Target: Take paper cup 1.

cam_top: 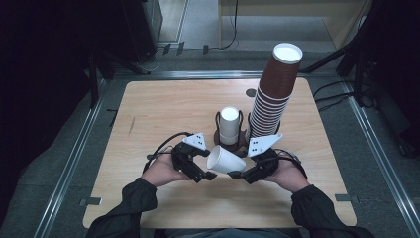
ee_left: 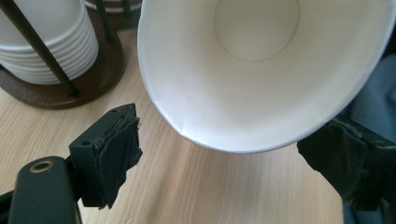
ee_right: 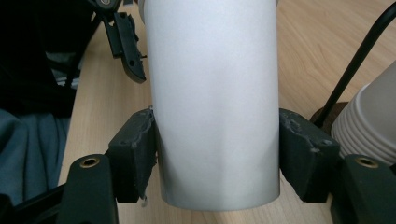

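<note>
A white paper cup [cam_top: 225,159] lies on its side just above the wooden table [cam_top: 163,109], between my two grippers. My right gripper [cam_top: 241,173] is shut on the cup's lower body; in the right gripper view both pads [ee_right: 140,149] press against the cup wall [ee_right: 215,93]. The cup's open mouth [ee_left: 257,70] faces my left gripper [cam_top: 205,173]. That gripper [ee_left: 229,158] stands open, its pads [ee_left: 114,154] below the rim and apart from it. The left gripper's jaw [ee_right: 123,42] also shows beyond the cup in the right gripper view.
A dark wire holder [cam_top: 230,141] with a stack of upturned white cups [cam_top: 229,124] stands just behind the grippers. A tall leaning stack of brown cups [cam_top: 275,94] rises to its right. The table edge runs close to the person's sleeves.
</note>
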